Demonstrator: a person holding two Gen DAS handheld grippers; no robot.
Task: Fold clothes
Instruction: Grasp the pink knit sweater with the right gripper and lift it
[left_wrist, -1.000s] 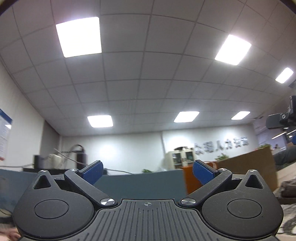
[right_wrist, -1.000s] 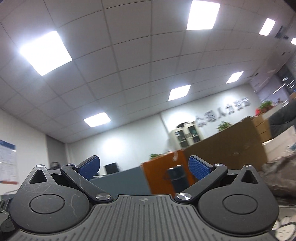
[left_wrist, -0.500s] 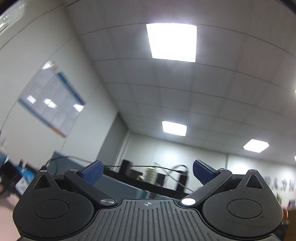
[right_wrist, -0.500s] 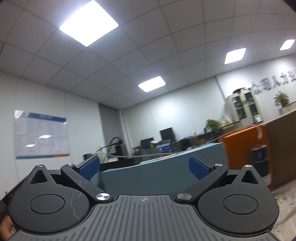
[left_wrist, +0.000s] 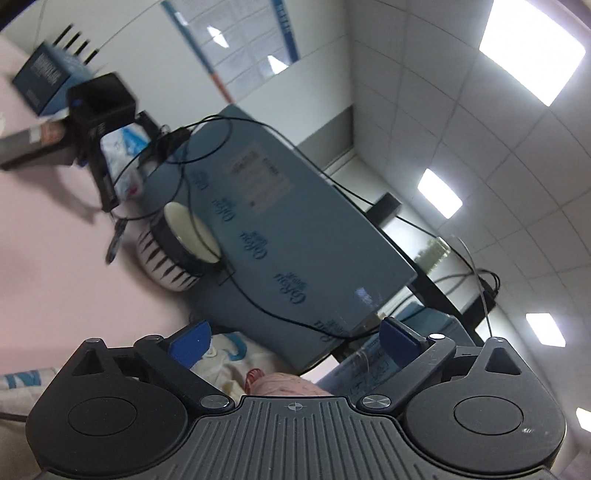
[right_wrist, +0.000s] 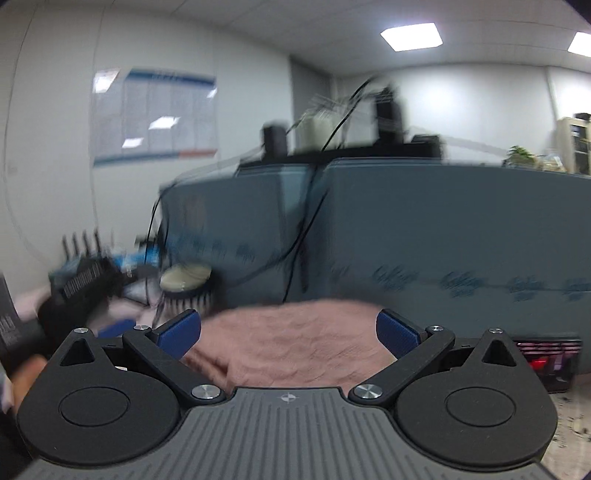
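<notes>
A pink fuzzy garment (right_wrist: 291, 343) lies heaped just ahead of my right gripper (right_wrist: 288, 330), which is open and empty above its near edge. My left gripper (left_wrist: 295, 338) is open and empty, tilted sideways. Below its left finger lies a white cloth with blue print (left_wrist: 229, 360), and a bit of the pink garment (left_wrist: 284, 384) shows at the gripper's base. The pink table surface (left_wrist: 48, 243) spreads to the left. Both views are blurred by motion.
A blue-grey partition panel (left_wrist: 295, 236) with black cables stands behind the table; it also shows in the right wrist view (right_wrist: 443, 229). A striped round container with a cream lid (left_wrist: 177, 247), a black box (left_wrist: 99, 107) and boxes (left_wrist: 44, 77) sit at the table's back.
Both grippers have swung down from facing the ceiling and far office toward the table. The pink garment and table clutter have come into view. Both stay open.
</notes>
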